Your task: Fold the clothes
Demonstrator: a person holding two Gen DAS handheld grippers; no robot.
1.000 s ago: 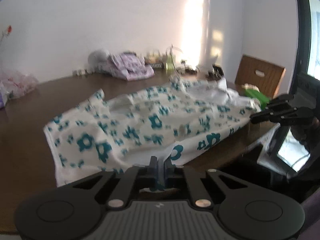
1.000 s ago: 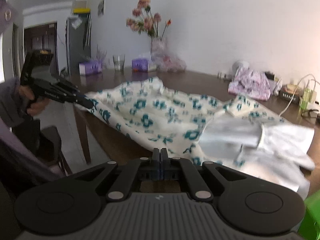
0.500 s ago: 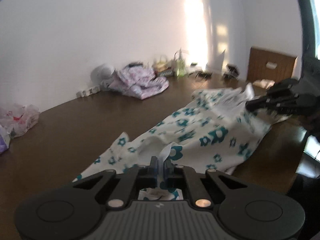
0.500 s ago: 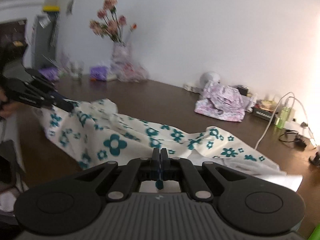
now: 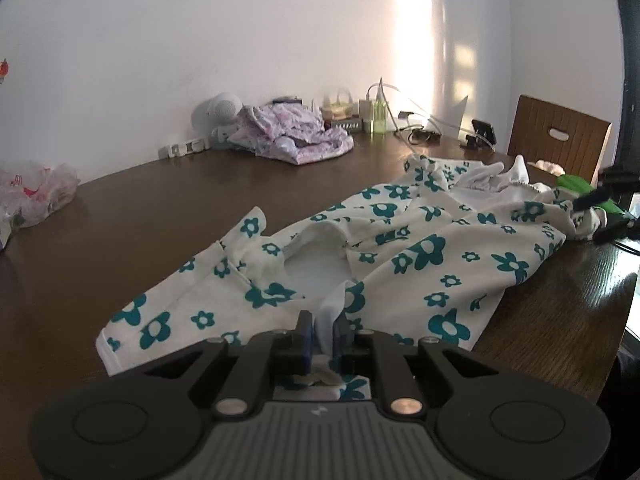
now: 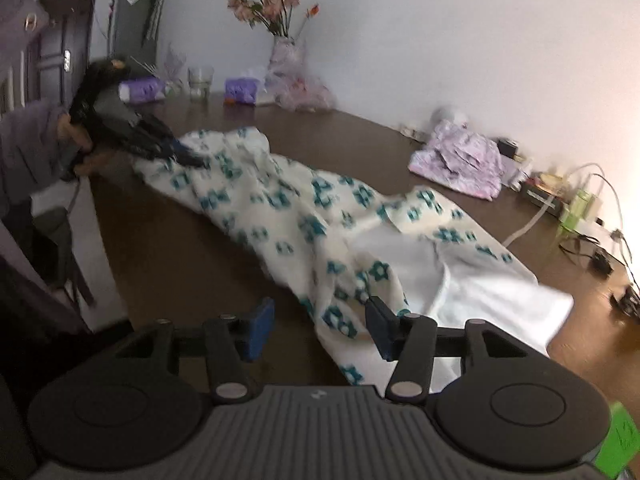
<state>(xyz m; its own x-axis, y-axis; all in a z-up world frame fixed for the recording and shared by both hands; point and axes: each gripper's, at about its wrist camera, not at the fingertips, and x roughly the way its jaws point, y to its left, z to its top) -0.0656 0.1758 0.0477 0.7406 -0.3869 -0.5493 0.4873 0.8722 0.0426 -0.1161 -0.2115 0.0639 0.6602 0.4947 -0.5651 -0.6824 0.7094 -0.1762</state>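
Observation:
A white garment with teal flowers [image 5: 420, 248] lies stretched across the brown table [image 5: 160, 208]. My left gripper [image 5: 323, 336] sits at its near end. Its jaws are opening, and a white fold of the cloth stands loosely between the pads, with a slim gap beside the left one. In the right wrist view the garment [image 6: 288, 208] runs from the left gripper [image 6: 192, 160], held by a hand, to my right gripper [image 6: 320, 332]. The right jaws are opening and stand wide apart. The cloth's edge lies between them, and the pads do not press it.
A folded purple garment [image 5: 292, 140] lies by the wall beside chargers and cables [image 6: 580, 208]. A flower vase [image 6: 280, 52], a glass [image 6: 200, 80] and tissue packs stand at the far left end. A wooden chair [image 5: 560, 144] stands beyond the table's right edge.
The garment has come down from hanging off the edge to lying flat on the table. The right gripper has opened and let the cloth go. The left jaws have parted slightly.

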